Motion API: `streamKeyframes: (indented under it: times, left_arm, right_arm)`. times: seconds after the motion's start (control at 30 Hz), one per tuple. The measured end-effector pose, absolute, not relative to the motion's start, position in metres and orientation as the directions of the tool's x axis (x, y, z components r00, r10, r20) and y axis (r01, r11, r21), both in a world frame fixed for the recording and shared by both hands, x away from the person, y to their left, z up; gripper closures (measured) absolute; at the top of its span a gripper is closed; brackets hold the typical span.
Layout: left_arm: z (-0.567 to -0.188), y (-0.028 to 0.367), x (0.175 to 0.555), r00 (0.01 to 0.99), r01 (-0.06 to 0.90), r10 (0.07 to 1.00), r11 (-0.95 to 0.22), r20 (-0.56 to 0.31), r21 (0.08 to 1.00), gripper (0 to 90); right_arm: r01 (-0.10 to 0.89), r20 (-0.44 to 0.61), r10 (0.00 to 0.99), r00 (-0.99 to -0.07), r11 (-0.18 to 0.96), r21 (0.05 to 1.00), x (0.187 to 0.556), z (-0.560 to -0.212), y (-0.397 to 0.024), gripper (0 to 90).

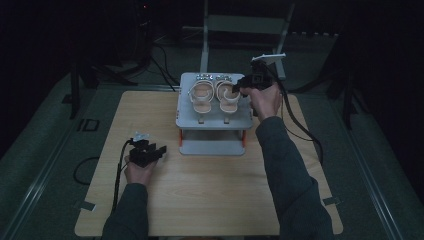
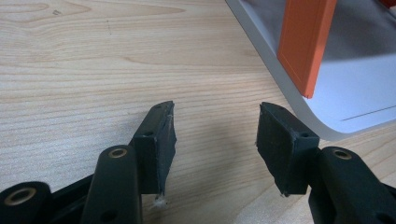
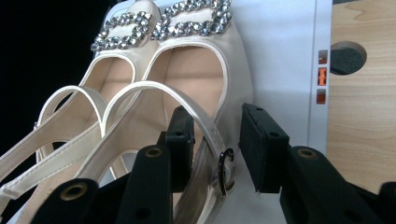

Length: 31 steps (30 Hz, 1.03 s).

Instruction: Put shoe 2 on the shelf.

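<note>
Jaws first: my right gripper (image 3: 212, 140) has its two black jaws apart, with the buckled strap of the nearer cream satin slingback shoe with a rhinestone buckle (image 3: 196, 70) standing between them; the strap lies against one pad and clear of the other, so I log no clamp. My left gripper (image 2: 215, 144) has its jaws apart too, with nothing but bare wood between them. Surface: a pale wood-grain tabletop (image 1: 210, 190), rectangular with rounded corners, on a dim grey floor, cables trailing behind and a dark room beyond. Item on the surface: a white two-tier shoe rack with orange posts (image 1: 212, 120), at the far middle of the table; its lower shelf and one orange post show close by in the left gripper view. Items on the rack's top tier: the nearer shoe and a matching second cream shoe (image 3: 119, 42) side by side, touching, toes pointing away from me. Pose, right: my forearm in a dark sleeve reaches forward along the rack's right side, my right hand (image 1: 265, 100) holding the gripper at the heel end of the right-hand shoe. Pose, left: my left hand (image 1: 142, 167) sits low near the table's left front, gripper pointing toward the rack's base.
</note>
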<state>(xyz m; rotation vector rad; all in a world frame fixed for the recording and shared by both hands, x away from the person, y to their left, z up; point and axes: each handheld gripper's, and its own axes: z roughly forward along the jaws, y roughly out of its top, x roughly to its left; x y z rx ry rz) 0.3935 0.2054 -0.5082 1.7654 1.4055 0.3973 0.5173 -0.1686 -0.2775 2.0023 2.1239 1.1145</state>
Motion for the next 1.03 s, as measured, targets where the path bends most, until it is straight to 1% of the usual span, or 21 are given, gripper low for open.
streamKeyframes:
  times: [0.1,0.23,0.3,0.33,0.43,0.57,0.73,0.87,1.03]
  left_arm:
    - [-0.508,0.205,0.393,0.325,0.654,0.915,-0.035,-0.239,0.756,46.9]
    - [-0.508,0.205,0.393,0.325,0.654,0.915,-0.035,-0.238,0.756,46.9]
    - [-0.508,0.205,0.393,0.324,0.654,0.915,-0.035,-0.238,0.756,46.9]
    - [-0.508,0.205,0.393,0.325,0.654,0.915,-0.035,-0.239,0.756,46.8]
    - [-0.508,0.205,0.393,0.324,0.654,0.915,-0.034,-0.239,0.756,46.8]
    - [-0.508,0.205,0.393,0.324,0.653,0.916,-0.035,-0.237,0.756,46.7]
    - [-0.508,0.205,0.393,0.323,0.654,0.916,-0.035,-0.237,0.756,46.7]
    - [-0.508,0.205,0.393,0.324,0.653,0.916,-0.035,-0.237,0.756,46.3]
    - [-0.508,0.205,0.394,0.323,0.652,0.916,-0.033,-0.237,0.757,46.2]
  right_arm:
    - [0.858,0.456,0.87,-0.188,-0.08,0.507,0.515,-0.273,-0.172,61.5]
    - [0.839,0.464,0.863,-0.199,-0.095,0.536,0.511,-0.265,-0.18,60.3]
    - [0.839,0.464,0.863,-0.199,-0.095,0.536,0.511,-0.265,-0.18,60.3]
    - [0.823,0.477,0.852,-0.215,-0.105,0.558,0.508,-0.258,-0.187,58.7]
    - [0.792,0.473,0.848,-0.239,-0.112,0.6,0.502,-0.254,-0.197,58.2]
    - [0.756,0.443,0.862,-0.246,-0.116,0.644,0.495,-0.252,-0.21,57.3]
    - [0.75,0.419,0.878,-0.233,-0.112,0.652,0.492,-0.257,-0.22,57.3]
    - [0.738,0.378,0.899,-0.221,-0.099,0.668,0.487,-0.27,-0.233,57.2]
    - [0.725,0.341,0.911,-0.23,-0.073,0.685,0.48,-0.285,-0.242,56.9]
